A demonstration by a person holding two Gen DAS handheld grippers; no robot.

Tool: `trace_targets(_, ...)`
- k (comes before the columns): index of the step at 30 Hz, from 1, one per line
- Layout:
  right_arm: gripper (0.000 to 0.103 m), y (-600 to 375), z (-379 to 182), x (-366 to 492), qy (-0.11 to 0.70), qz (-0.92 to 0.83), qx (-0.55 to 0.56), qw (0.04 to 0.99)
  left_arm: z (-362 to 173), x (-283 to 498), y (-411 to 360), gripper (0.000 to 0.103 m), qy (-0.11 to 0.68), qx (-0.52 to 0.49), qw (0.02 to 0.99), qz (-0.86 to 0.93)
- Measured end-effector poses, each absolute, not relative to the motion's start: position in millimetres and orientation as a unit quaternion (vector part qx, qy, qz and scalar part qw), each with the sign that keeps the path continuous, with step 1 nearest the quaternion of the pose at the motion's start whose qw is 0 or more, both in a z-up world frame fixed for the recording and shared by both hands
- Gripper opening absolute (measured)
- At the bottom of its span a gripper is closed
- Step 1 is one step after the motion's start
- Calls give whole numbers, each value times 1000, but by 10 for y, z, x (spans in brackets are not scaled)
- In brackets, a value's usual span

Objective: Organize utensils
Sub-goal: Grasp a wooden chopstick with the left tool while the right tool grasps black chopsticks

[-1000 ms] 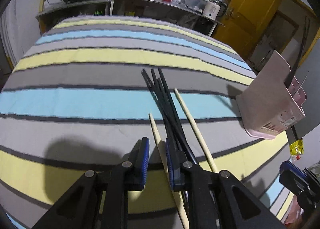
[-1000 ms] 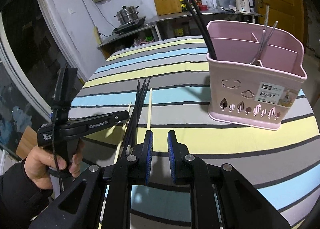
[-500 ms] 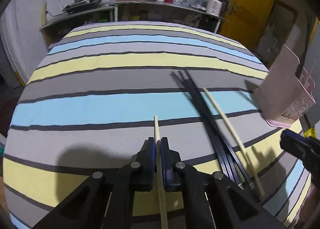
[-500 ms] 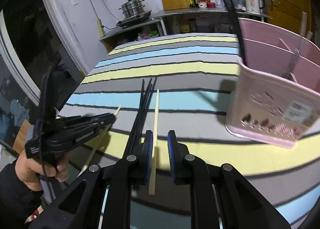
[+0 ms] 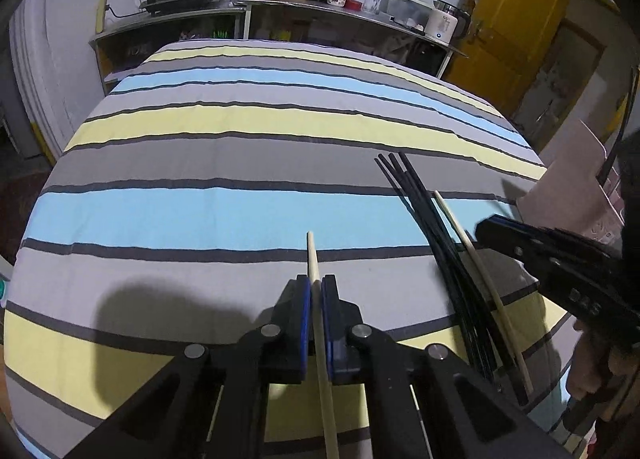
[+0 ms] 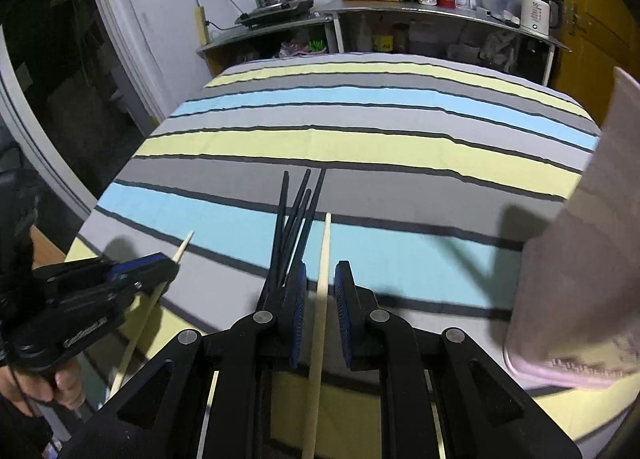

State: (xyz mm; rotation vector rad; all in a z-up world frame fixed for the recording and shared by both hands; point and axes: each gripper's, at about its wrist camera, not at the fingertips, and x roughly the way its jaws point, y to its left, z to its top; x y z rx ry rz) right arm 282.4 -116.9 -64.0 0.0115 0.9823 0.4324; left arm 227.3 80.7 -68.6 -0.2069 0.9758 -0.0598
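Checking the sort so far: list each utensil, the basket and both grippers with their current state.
left gripper: shut on a wooden chopstick.
right gripper: open, second wooden chopstick between its jaws, ungripped.
black chopsticks: loose bundle lying on the striped cloth.
pink basket: upright at the right edge, blurred.
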Motion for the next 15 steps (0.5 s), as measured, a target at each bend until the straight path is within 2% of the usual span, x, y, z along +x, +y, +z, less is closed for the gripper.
trace_targets(15, 15, -975, -823, 3082, 482, 203, -36, 852, -690, 2340, 703, 6, 467, -58, 882, -24)
